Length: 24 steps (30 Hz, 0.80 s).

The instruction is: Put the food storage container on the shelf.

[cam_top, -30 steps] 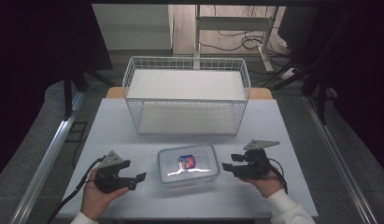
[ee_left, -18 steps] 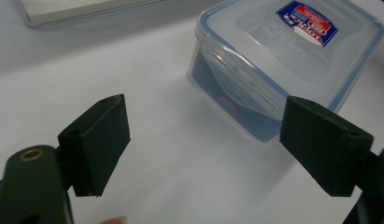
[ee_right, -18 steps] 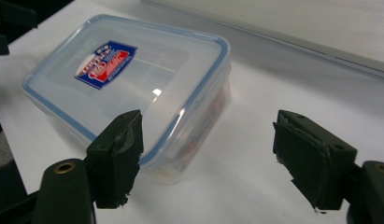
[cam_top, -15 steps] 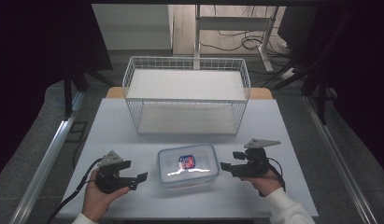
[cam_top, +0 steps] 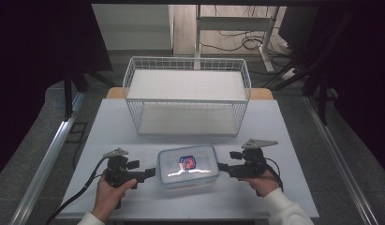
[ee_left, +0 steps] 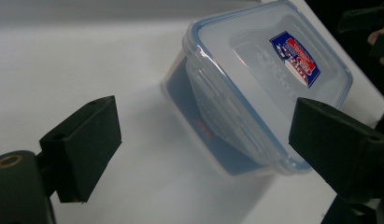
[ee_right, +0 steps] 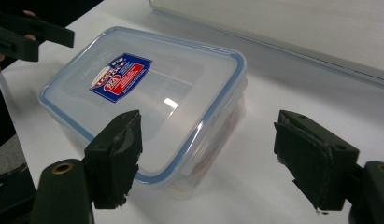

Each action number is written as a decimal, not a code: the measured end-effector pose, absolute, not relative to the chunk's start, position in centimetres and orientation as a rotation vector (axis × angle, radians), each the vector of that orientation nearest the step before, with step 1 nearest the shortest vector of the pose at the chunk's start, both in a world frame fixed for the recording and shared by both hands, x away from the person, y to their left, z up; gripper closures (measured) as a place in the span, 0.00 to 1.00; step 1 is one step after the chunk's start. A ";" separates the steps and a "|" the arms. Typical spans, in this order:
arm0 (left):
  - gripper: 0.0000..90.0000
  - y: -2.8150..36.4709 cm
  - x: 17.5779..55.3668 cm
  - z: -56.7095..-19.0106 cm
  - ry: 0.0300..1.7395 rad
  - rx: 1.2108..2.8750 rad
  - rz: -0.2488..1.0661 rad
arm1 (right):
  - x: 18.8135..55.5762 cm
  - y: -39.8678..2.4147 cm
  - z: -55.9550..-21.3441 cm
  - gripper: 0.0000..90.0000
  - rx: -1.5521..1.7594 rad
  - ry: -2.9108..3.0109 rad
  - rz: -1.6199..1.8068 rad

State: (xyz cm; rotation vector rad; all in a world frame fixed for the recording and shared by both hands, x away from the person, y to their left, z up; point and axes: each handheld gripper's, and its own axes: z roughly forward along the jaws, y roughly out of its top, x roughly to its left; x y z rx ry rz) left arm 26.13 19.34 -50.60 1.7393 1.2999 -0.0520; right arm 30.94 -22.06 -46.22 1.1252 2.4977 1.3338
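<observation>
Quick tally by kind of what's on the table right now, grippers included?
Clear lidded container: 1
White wire basket: 1
Handheld grippers: 2, the left gripper and the right gripper, both open, one at each end of the container
Total: 4

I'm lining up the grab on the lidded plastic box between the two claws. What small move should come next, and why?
Probably ease both claws inward to the box's short ends. The left claw and right claw flank it, both open and holding nothing; the left claw's jaws have just been opening. The lid is on.
</observation>
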 end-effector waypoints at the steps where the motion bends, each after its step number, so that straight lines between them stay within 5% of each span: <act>1: 0.10 19.2 26.4 -50.8 1.304 1.725 -0.082 | 31.0 -22.0 -46.3 0.25 1.119 2.497 1.329; 14: 0.14 17.4 28.2 -52.8 1.280 1.652 -0.312 | 31.1 -22.0 -46.3 0.24 1.121 2.496 1.300; 24: 0.21 17.0 28.3 -53.3 1.270 1.650 -0.364 | 32.0 -21.8 -46.8 0.21 1.212 2.499 1.344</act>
